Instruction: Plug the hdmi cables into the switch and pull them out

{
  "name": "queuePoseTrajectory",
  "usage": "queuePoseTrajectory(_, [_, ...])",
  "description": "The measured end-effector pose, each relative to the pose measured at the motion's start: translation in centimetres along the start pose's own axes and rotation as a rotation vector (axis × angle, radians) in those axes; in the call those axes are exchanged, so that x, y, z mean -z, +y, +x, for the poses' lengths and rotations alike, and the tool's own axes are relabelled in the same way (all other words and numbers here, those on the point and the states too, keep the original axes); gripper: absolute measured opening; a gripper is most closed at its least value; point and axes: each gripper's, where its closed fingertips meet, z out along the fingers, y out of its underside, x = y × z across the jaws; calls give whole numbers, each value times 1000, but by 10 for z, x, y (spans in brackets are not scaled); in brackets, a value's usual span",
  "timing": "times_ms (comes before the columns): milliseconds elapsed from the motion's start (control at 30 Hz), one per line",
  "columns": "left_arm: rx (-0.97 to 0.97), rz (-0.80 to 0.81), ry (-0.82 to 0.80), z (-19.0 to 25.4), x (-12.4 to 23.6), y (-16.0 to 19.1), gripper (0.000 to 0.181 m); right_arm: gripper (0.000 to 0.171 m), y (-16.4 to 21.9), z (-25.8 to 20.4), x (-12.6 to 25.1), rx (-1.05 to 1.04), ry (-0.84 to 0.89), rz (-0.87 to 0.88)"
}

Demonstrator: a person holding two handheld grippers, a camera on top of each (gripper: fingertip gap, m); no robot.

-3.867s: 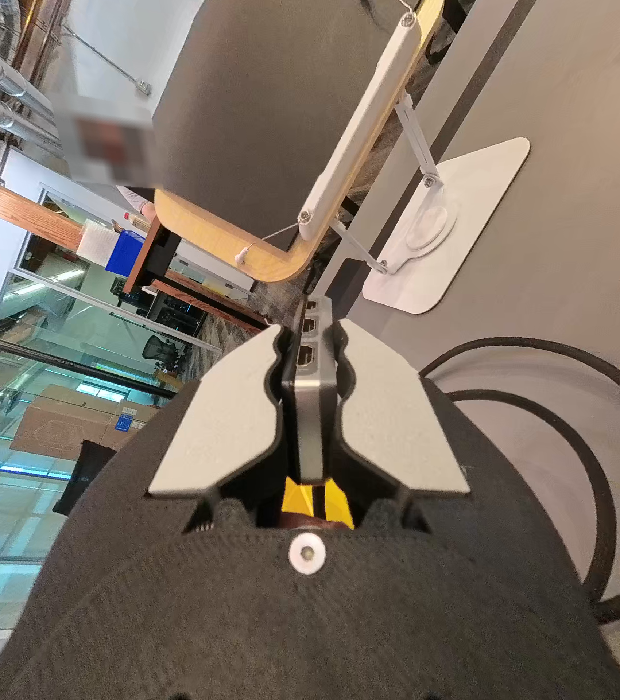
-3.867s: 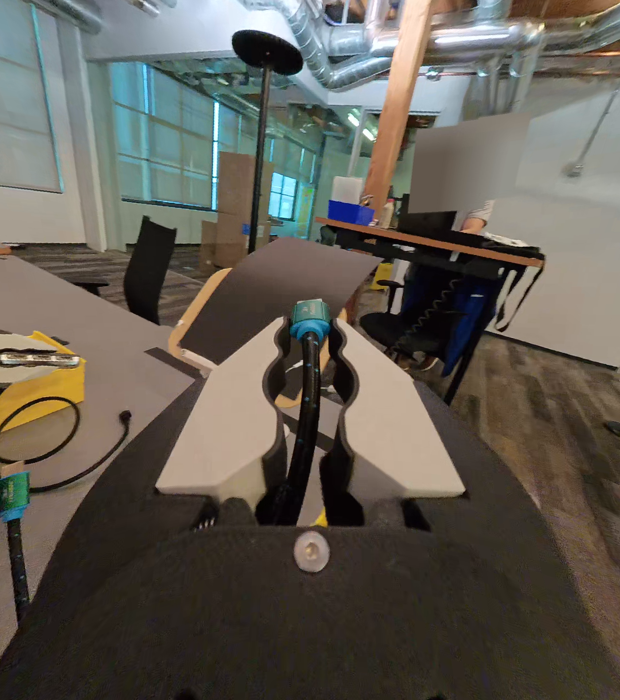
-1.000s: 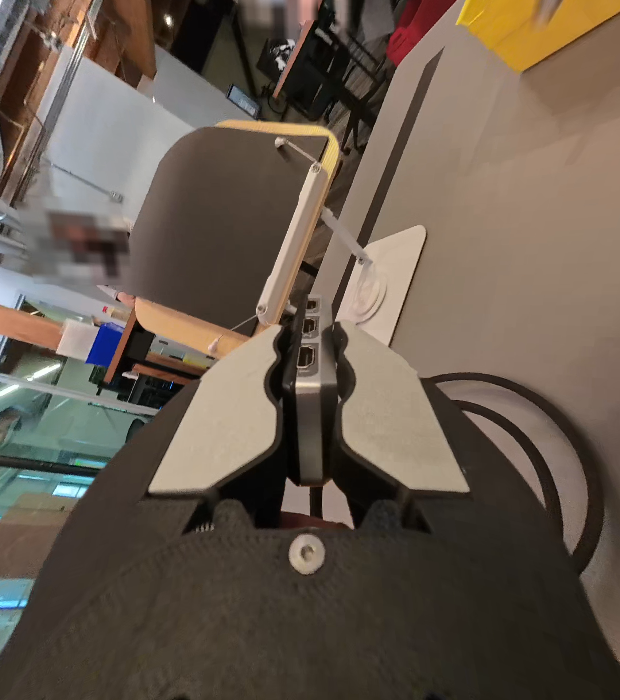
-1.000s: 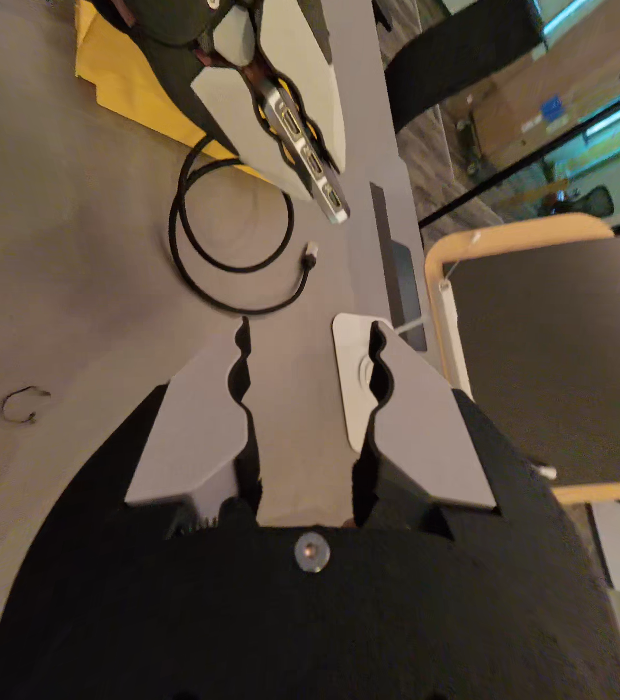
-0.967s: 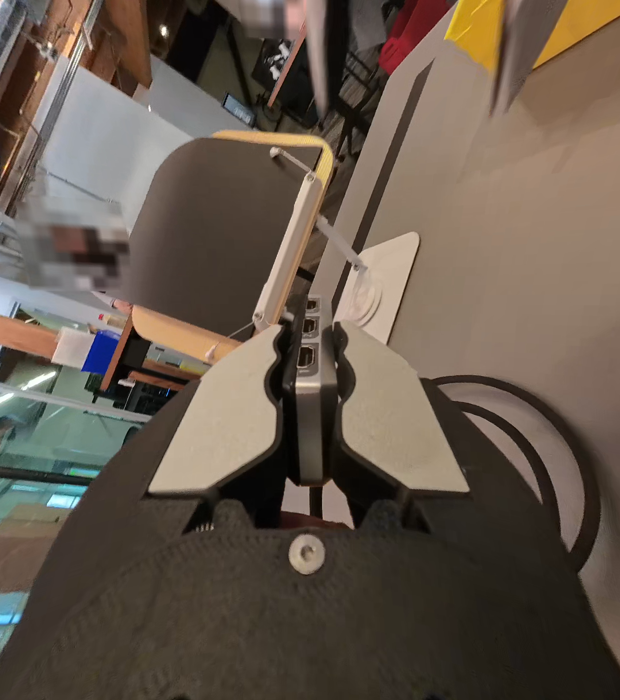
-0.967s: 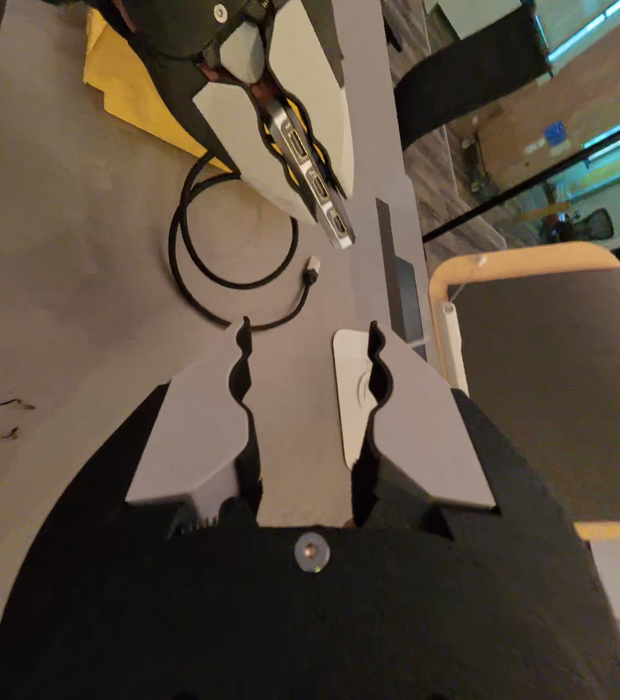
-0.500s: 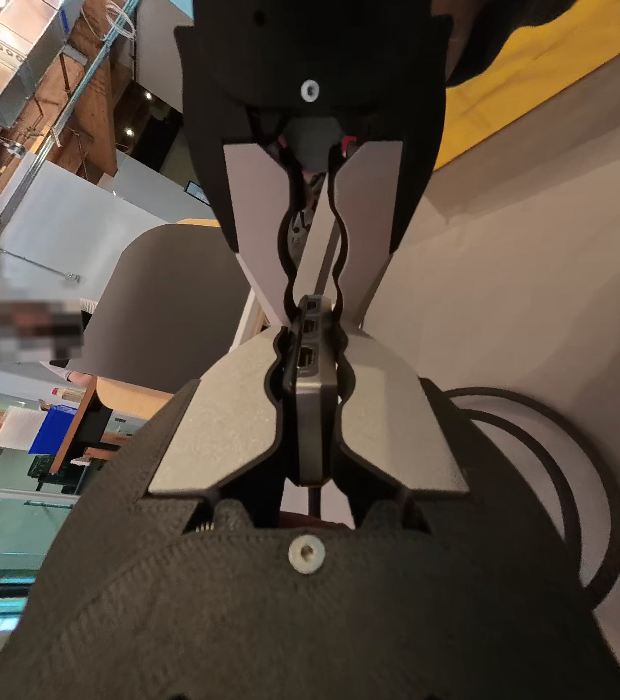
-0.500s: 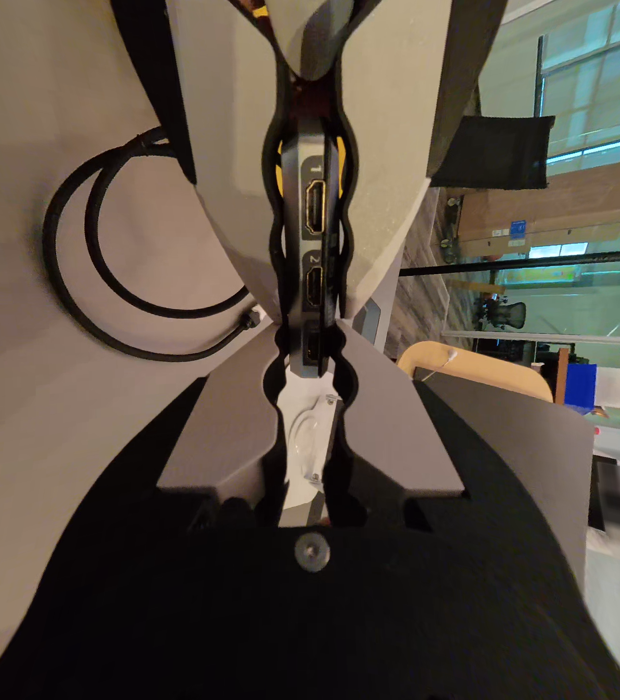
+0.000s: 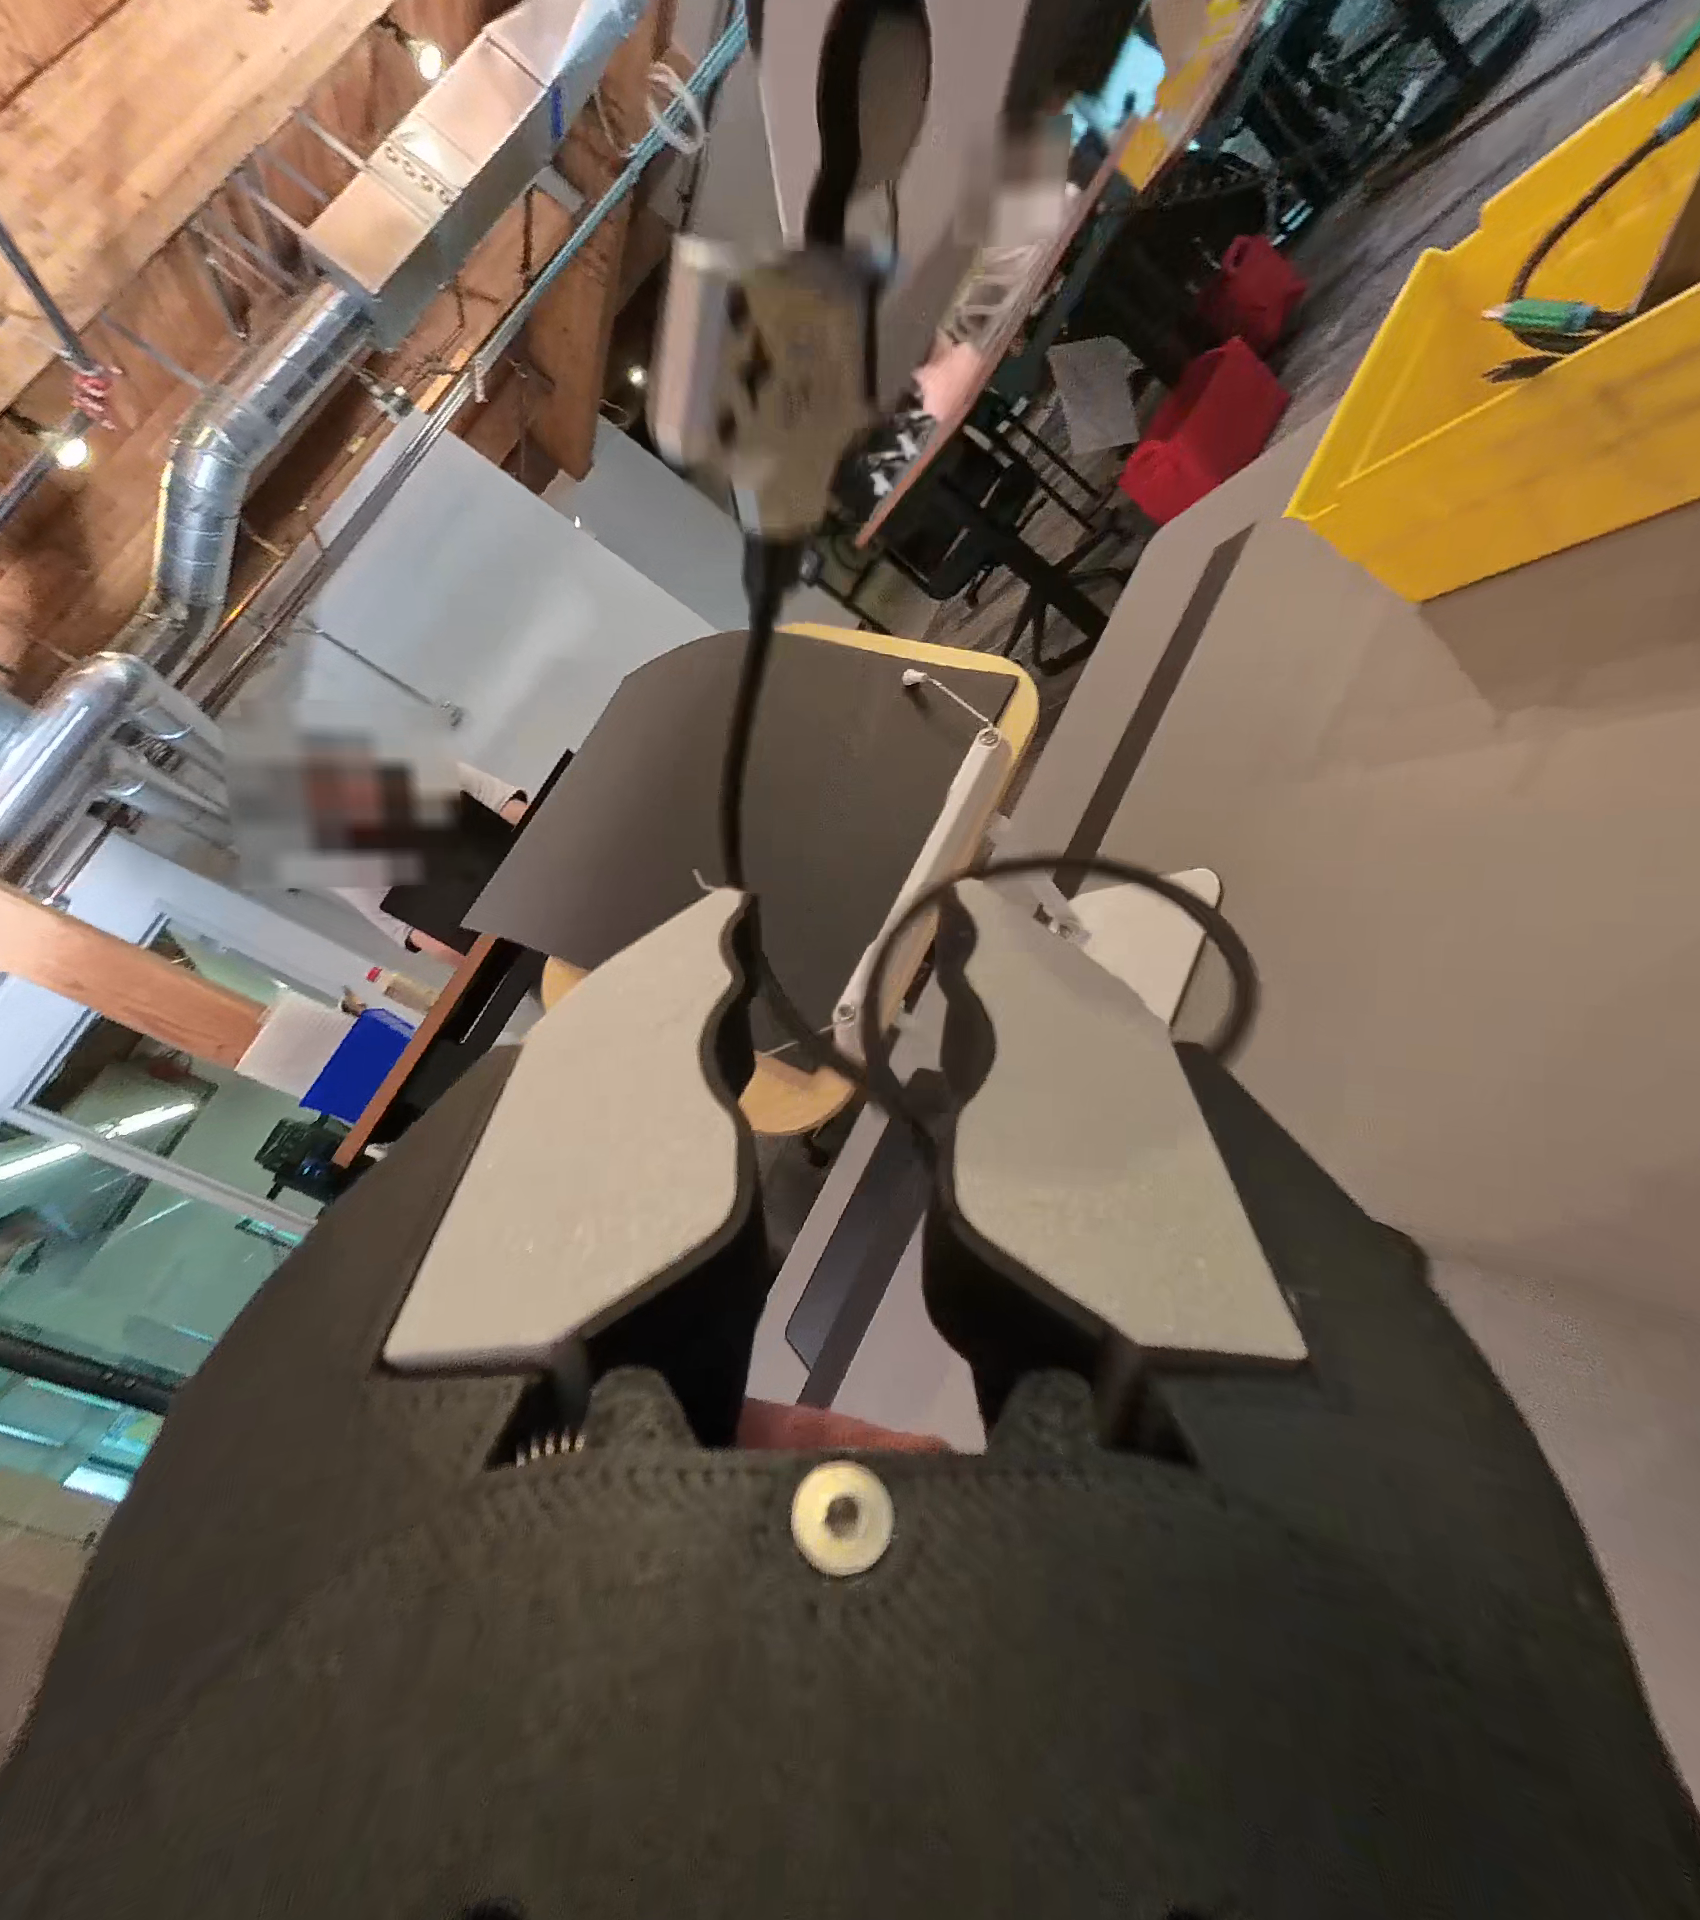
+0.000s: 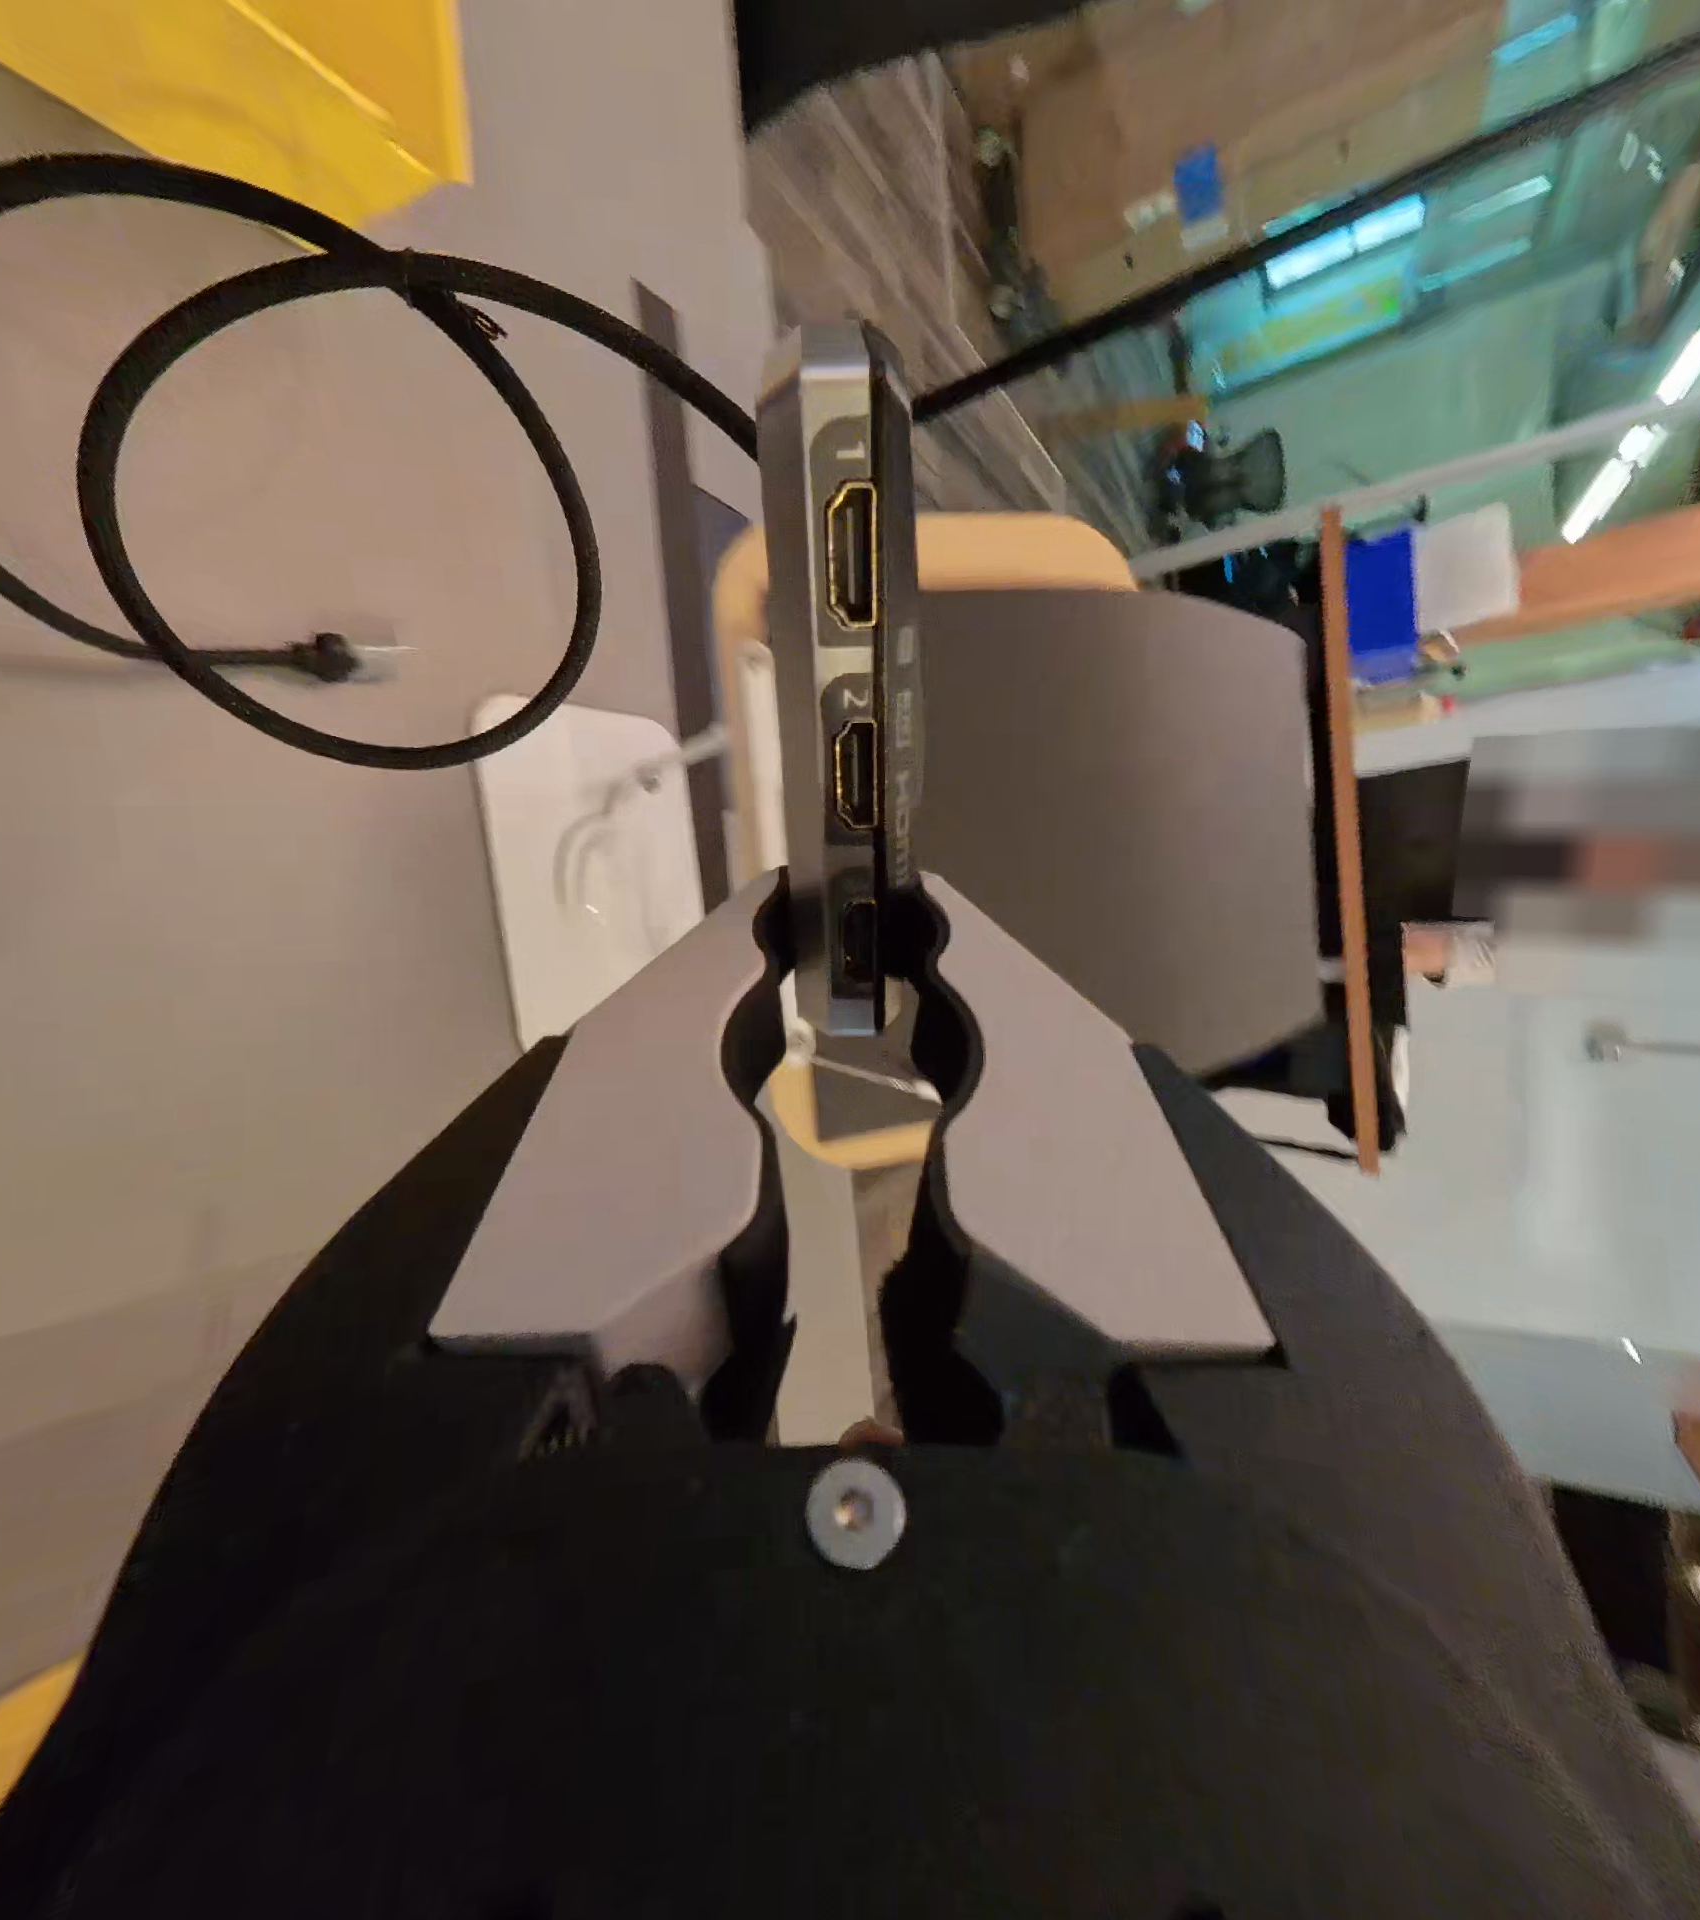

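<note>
The grey HDMI switch [image 10: 851,644] stands on edge with three ports facing the right wrist camera. My right gripper [image 10: 851,894] is shut on its lower end and holds it above the grey table [image 10: 202,935]. Its black braided cable [image 10: 347,281] hangs in two loops to the left, the plug end [image 10: 337,655] loose. My left gripper [image 9: 846,904] is open and empty. In the left wrist view the switch [image 9: 773,374] shows blurred, high up and away from the left fingers, with its cable [image 9: 747,748] dangling down between them.
A yellow bin [image 9: 1511,416] at the far right of the table [image 9: 1500,1091] holds a cable with a green end [image 9: 1542,317]. A white flat base [image 10: 576,831] lies near the table's edge. A dark wood-rimmed panel [image 9: 825,790] stands beyond the edge. The gap from one gripper's tips to the other's is roughly 20 centimeters.
My left gripper has opened and let go of the switch. My right gripper has closed on the switch's end and carried it up and away from the left gripper.
</note>
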Motion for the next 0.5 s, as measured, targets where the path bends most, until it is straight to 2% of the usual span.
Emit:
queuePoseTrajectory(167, [128, 12, 13, 6, 9, 9, 19, 17, 57, 90, 61, -103, 163, -120])
queuePoseTrajectory(300, [164, -33, 43, 22, 10, 28, 19, 18, 104, 152, 115, -180, 294, -209])
queuePoseTrajectory(500, [214, -88, 82, 43, 10, 48, 19, 17, 164, 222, 187, -219, 459, -380])
